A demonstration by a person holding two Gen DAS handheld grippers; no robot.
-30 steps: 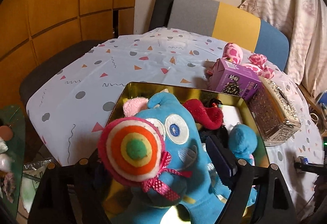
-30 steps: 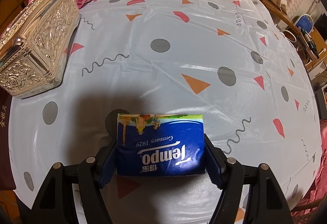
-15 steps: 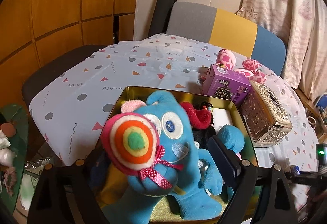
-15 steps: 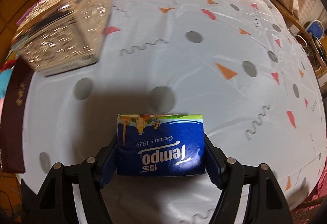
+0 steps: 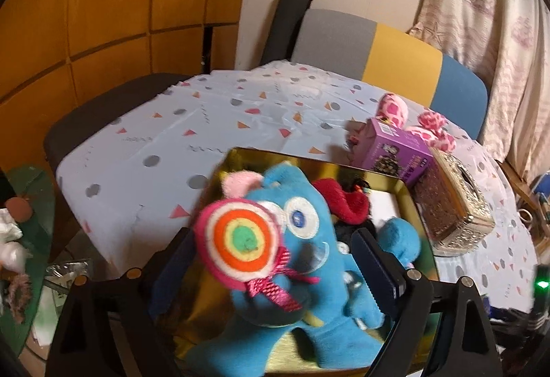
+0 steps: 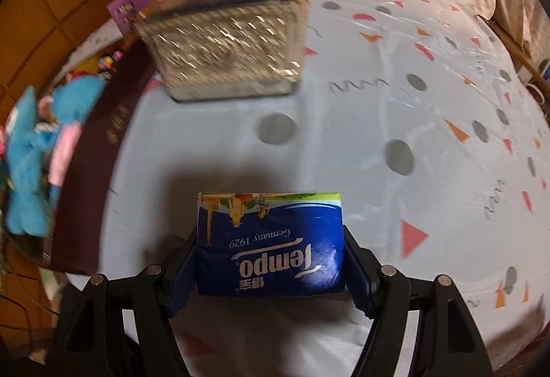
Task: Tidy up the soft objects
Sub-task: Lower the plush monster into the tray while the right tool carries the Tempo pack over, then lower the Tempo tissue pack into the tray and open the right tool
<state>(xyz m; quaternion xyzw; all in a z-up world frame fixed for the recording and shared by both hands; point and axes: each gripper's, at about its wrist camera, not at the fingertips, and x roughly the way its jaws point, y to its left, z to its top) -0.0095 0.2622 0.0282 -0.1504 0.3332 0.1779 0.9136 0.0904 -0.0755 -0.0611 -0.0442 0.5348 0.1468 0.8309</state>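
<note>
The round desk (image 6: 395, 95), draped in a pale blue cloth printed with grey dots, pink and orange triangles and squiggles, fills most of both views. A chair back (image 5: 388, 57) in grey, yellow and blue panels stands at its far edge. On the desk's near side sits a shallow, gold-lined metal tray (image 5: 409, 195) with a dark maroon outer wall. Just beside the tray's right edge stands an ornate silver embossed box (image 5: 453, 205), and behind that box a purple cardboard carton (image 5: 398, 150) leans against a pink spotted plush toy (image 5: 436, 133).

A blue plush monster (image 5: 306, 260) with white round eyes and a rainbow felt lollipop (image 5: 240, 239) tied with a pink ribbon stands inside the tray, in front of a red soft item (image 5: 343, 201) and a few dark small things too tangled to tell apart. The left tool (image 5: 275, 260) hangs around this toy with its jaws wide; they have just been opening, and the pads stand clear of the plush on both sides, the toy between them.

The right tool (image 6: 270, 263) clamps a blue Tempo tissue pack (image 6: 271, 246) by its two short sides, holding it off the desk above the cloth, near the silver box and to the right of the tray.
</note>
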